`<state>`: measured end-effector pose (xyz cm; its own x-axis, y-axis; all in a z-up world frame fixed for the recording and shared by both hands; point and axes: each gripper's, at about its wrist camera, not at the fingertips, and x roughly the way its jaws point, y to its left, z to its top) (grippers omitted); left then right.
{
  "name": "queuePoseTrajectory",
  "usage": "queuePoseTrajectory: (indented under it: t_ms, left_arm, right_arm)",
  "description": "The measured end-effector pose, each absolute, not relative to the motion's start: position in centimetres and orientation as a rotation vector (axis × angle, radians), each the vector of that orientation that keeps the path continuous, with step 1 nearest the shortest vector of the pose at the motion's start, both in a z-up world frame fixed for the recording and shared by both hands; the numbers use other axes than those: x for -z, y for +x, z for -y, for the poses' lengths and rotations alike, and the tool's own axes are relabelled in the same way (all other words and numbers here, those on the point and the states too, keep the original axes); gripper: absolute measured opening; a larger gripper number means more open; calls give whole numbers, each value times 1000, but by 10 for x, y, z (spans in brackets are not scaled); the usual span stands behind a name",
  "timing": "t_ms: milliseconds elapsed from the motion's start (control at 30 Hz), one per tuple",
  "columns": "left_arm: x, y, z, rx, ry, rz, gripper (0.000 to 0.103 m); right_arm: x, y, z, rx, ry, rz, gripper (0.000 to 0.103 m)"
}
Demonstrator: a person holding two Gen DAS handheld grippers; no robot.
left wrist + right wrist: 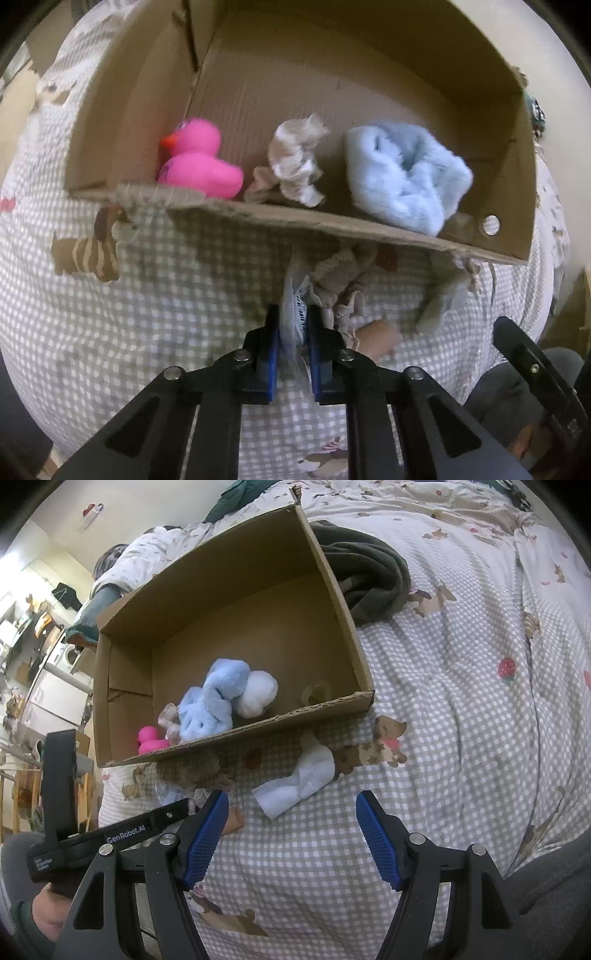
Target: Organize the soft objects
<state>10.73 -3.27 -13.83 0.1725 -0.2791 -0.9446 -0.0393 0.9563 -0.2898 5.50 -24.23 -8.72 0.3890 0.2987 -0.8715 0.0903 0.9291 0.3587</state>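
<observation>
Soft objects on the bed go into the cardboard box [295, 218]. Left tongs [293, 321] are pinched narrow on a clear plastic packet [293, 295] just short of the box's near wall, its long axis pointing at the box. Right tongs [291, 805] gape wide, nearer the pale blue cloth [295, 784], which lies slantwise ahead of them. Only the right view shows that cloth clearly.
</observation>
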Motion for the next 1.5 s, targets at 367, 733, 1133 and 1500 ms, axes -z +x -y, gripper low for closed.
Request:
queuePoseTrajectory:
  t_ms: [367,733,1133,1500]
  left_arm:
    - [101,79,3,0,-151,-1305,12]
    - [95,72,-7,-28,-142,-1281,12]
    - [88,70,0,-28,-147,-1264,12]
    - [88,72,-8,-31,-202,-1254,12]
  right_arm:
    - [89,56,241,-156,390,-1175,75]
    - [112,76,186,-487,464,-1305,74]
    - [149,88,159,-419,415,-1380,27]
    - [94,58,161,-532,412,-1203,4]
